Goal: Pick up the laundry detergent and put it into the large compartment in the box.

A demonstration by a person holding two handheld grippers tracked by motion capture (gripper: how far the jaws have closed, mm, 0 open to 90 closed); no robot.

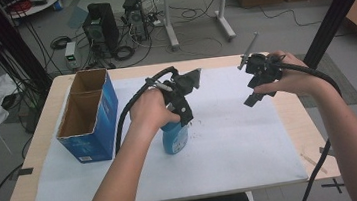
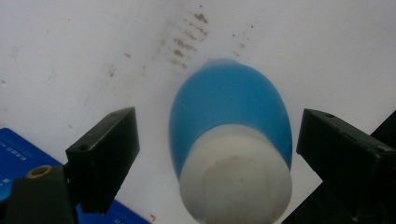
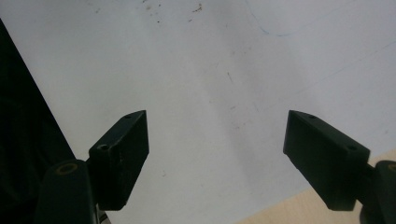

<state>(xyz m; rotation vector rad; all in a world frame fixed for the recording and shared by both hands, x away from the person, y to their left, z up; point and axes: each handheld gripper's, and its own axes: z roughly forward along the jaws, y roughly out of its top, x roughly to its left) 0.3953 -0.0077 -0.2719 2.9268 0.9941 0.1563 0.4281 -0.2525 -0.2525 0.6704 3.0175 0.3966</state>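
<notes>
Near-centre on tabletop (image 1: 279, 120): blue bottle (image 2: 231, 121) with white cap, standing upright on white sheet (image 1: 231, 145), just right of open blue box (image 1: 87, 115). Left gripper (image 2: 215, 154) above it, fingers (image 2: 105, 156) spread either side of cap, not touching. Right gripper (image 3: 217, 154) held up at far right over bare sheet, fingers (image 3: 122, 154) spread, holding nothing. Step judged: lining up grasp on bottle. Next: lower slightly, centre cap, close on cap or neck; then probably lift toward box.
</notes>
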